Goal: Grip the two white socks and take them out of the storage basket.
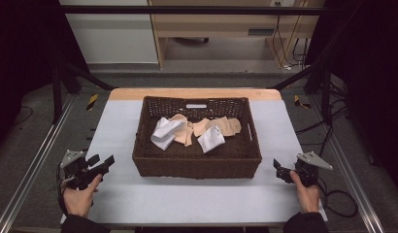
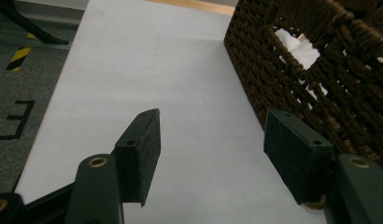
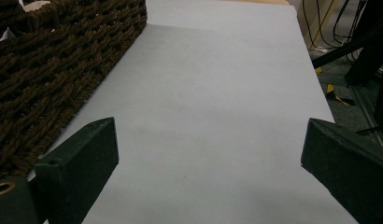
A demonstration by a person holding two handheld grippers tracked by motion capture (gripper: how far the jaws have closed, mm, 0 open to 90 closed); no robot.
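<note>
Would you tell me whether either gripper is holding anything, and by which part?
Nothing is held: the left gripper and the right gripper are both open over the table.

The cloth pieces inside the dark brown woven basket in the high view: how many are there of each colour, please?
White cloth pieces: 2 (one at the left, one nearer the middle)
Beige cloth pieces: 2, as far as the overlap lets me tell (one, another)
Total: 4, all lying in the dark brown woven basket.

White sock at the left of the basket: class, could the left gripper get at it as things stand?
Probably yes. The left gripper is open beside the basket, and the white sock lies uncovered on top; only the basket's wall must be cleared from above.
</note>
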